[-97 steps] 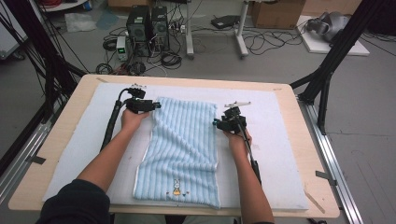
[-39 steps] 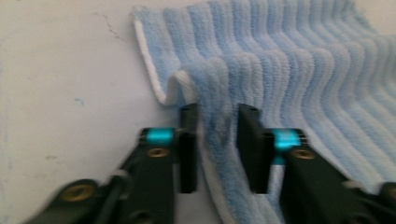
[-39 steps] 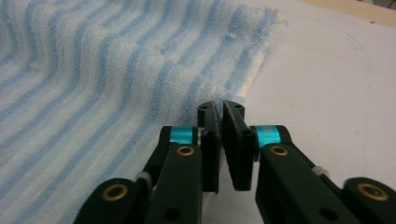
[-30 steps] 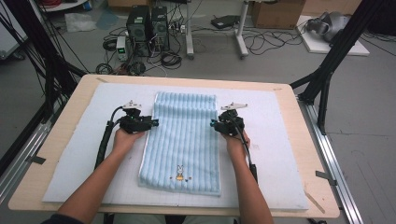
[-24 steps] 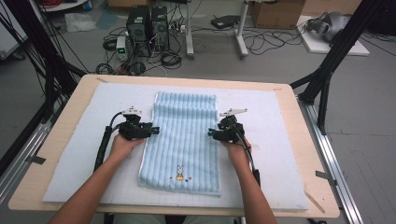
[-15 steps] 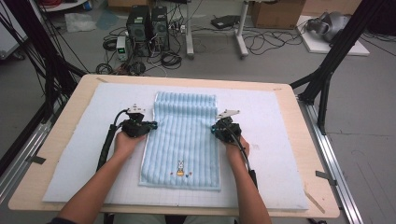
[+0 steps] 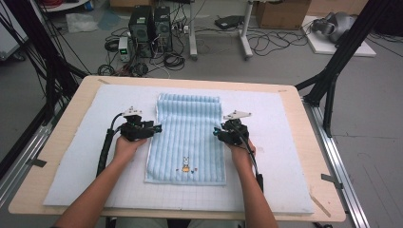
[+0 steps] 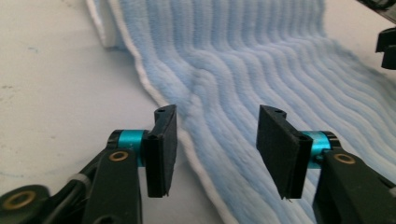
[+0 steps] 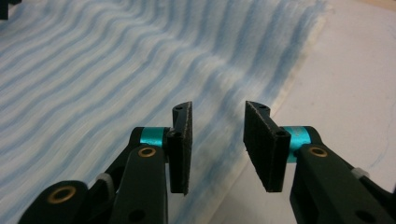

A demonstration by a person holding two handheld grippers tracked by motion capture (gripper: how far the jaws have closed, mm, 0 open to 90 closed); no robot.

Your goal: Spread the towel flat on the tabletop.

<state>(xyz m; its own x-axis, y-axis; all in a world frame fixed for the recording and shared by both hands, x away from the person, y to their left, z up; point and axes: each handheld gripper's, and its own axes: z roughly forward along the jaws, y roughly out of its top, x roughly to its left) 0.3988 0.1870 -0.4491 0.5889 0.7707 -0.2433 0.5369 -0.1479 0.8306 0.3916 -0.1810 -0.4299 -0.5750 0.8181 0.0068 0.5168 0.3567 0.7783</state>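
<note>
1. Blue ribbed towel (image 7: 187, 137) lies flat on the white mat (image 7: 71, 156) covering the desk (image 7: 313, 156).
2. Left tool (image 7: 156, 128) sits at the towel's left edge; its jaws have just been opening and stand spread, gripping nothing.
3. Right tool (image 7: 216, 133) sits at the right edge, likewise spread after opening, pads off the cloth.

- No word, label, brand or number can be read anywhere.
- The one sign is a small embroidered rabbit figure (image 7: 186, 163) with a few coloured dots beneath it, on the light blue striped towel (image 7: 187, 128), at about 6 o'clock from the towel's middle.
</note>
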